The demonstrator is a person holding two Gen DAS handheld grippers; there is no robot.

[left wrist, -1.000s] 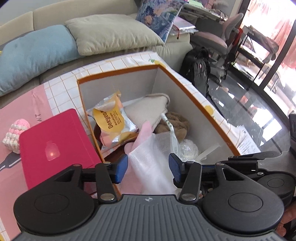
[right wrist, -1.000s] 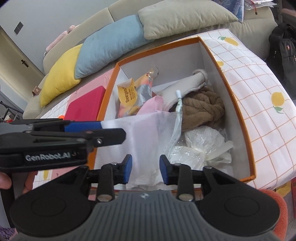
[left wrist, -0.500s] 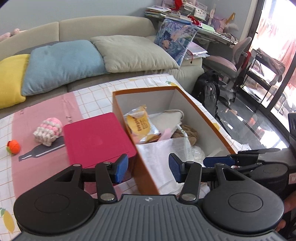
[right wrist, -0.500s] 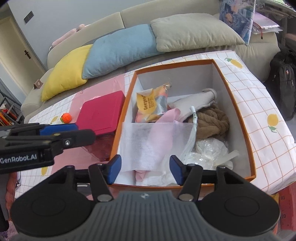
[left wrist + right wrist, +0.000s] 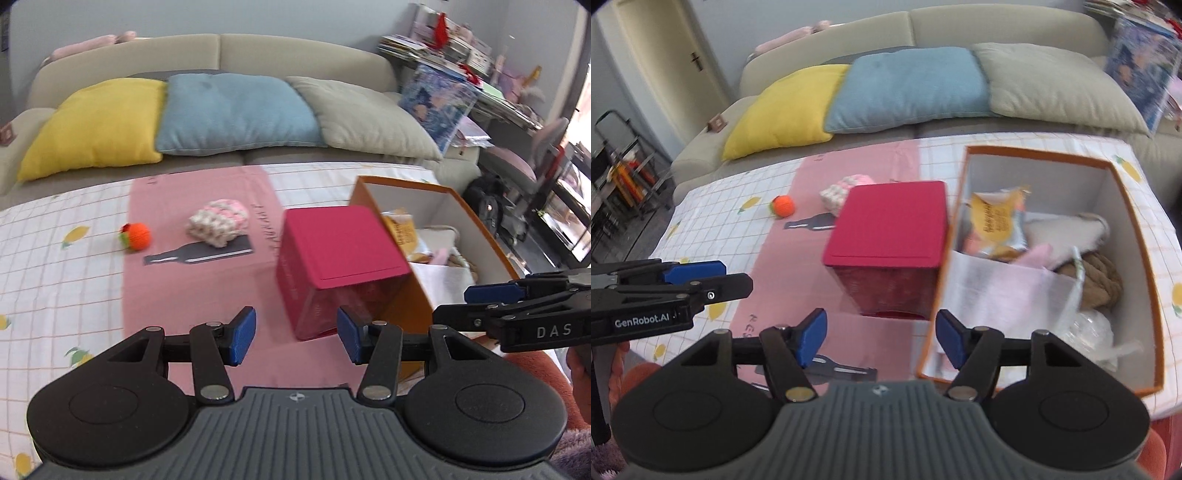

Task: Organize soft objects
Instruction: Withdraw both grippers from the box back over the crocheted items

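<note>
An orange-rimmed white box (image 5: pixel 1130 206) stands at the table's right end, holding a white cloth (image 5: pixel 997 291), a yellow snack packet (image 5: pixel 995 221), brown yarn (image 5: pixel 1100 280), a beige roll and clear plastic. A pink-and-white crocheted piece (image 5: pixel 218 221) and a small orange knitted ball (image 5: pixel 137 236) lie on the pink mat (image 5: pixel 199 280). My left gripper (image 5: pixel 296 335) hovers open over the mat, nothing between its fingers. My right gripper (image 5: pixel 880 339) hangs before the box's near-left corner, its jaws opening and empty.
A magenta lidded box (image 5: pixel 341 251) sits against the orange box's left side. The checked tablecloth (image 5: pixel 51 258) covers the table. Behind it a sofa carries yellow (image 5: pixel 96 125), blue and beige cushions. A backpack and desk chair stand to the right.
Both grippers have pulled back and up from inside the box, swinging left. The white cloth now lies in the box, free of both. The right jaws have widened.
</note>
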